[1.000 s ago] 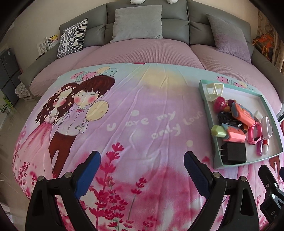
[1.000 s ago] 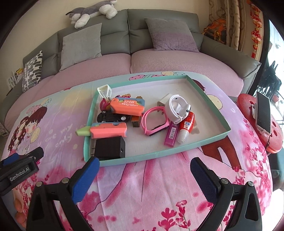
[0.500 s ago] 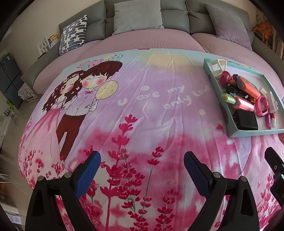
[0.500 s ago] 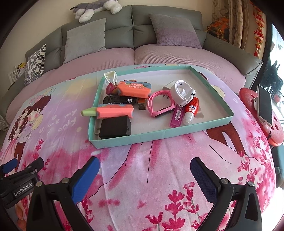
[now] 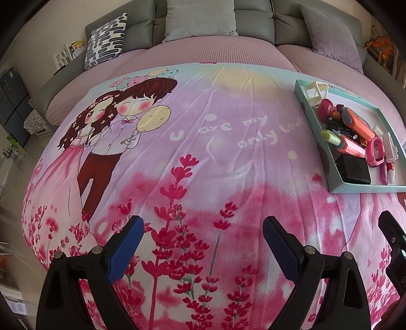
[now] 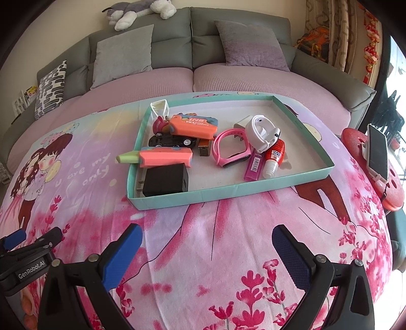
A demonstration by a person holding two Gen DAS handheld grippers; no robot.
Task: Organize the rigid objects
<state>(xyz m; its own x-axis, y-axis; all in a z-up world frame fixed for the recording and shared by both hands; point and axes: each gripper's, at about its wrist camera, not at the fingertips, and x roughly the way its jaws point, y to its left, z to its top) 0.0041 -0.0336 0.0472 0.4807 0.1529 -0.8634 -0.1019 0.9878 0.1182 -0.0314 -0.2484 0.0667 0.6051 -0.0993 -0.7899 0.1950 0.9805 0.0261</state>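
From where I stand, the left gripper hangs over the printed sheet with its jaws wide and nothing between them; below it is only bare cloth, the cartoon couple off to its left. To its right, the right gripper is likewise spread wide and empty, low over the sheet just short of the tray.

Every small hard thing I can see lies inside that tray, bunched toward its left half: a black charger at the near left corner, an orange cutter with its green tip poking over the left rim, a toy car, an orange case and a white clip leaning at the far corner. Further right come a pink band, a white band, a pink tube and a glue bottle. The right part of the tray floor is bare.

This fits two readings: the things gathered into the tray and the grippers clear of them, or a heap waiting to be sorted out. I can't tell which, so I'd name no move.

Around it: sofa cushions behind, a plush dog on the backrest, and a phone on a red stand at far right. Nothing stands between the grippers and the tray, though the piled items overlap closely.
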